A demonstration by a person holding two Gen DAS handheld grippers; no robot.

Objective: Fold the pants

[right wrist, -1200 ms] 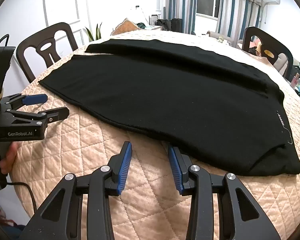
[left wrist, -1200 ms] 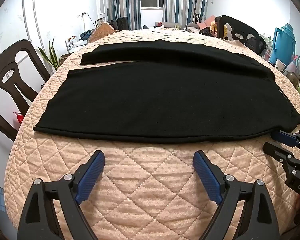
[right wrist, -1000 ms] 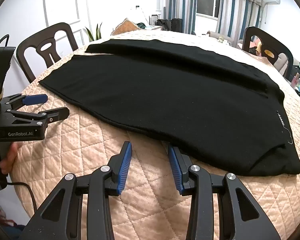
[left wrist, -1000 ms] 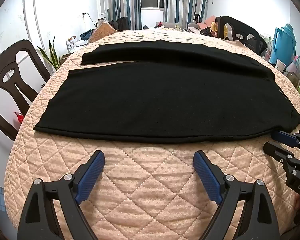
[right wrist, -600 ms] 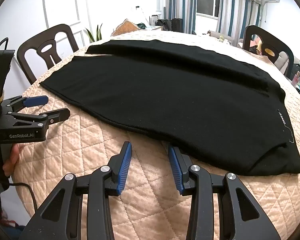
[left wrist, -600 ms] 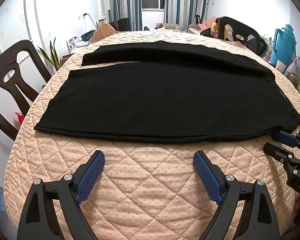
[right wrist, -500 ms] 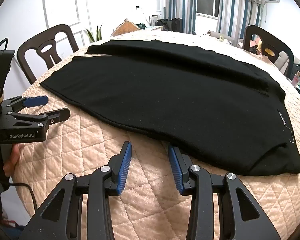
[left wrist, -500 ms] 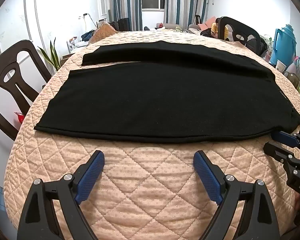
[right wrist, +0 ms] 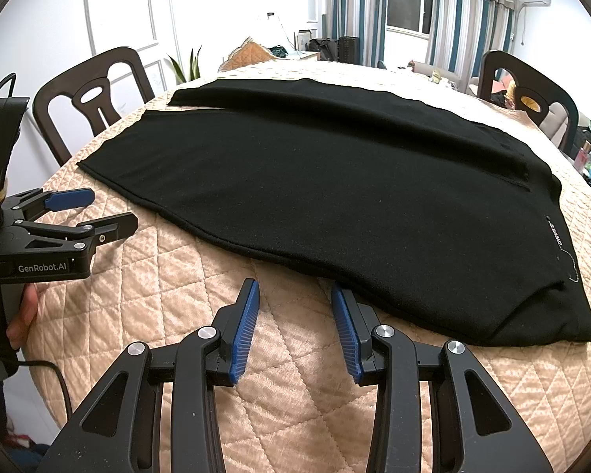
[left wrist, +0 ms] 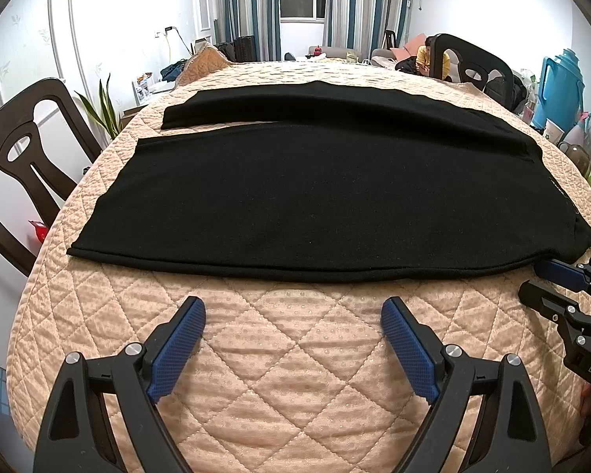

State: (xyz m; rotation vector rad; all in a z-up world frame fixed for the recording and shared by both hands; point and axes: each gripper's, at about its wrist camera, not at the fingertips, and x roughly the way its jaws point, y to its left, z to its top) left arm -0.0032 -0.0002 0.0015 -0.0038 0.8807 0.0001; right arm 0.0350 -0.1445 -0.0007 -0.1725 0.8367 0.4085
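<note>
Black pants point(left wrist: 315, 193) lie flat on a round table with a quilted peach cover point(left wrist: 291, 358), legs pointing left, waist at the right; they also show in the right wrist view point(right wrist: 354, 197). My left gripper point(left wrist: 293, 311) is wide open and empty, just short of the pants' near edge. My right gripper point(right wrist: 295, 291) is partly open and empty, its tips at the near hem close to the waist. Each gripper shows in the other's view, the right one point(left wrist: 547, 280) and the left one point(right wrist: 98, 213).
Dark wooden chairs stand at the left point(left wrist: 15, 165) and far right point(left wrist: 469, 63). A teal jug point(left wrist: 563, 82) and small items stand at the right. A potted plant point(left wrist: 106, 106) is beyond the left edge. The table's front edge is close below me.
</note>
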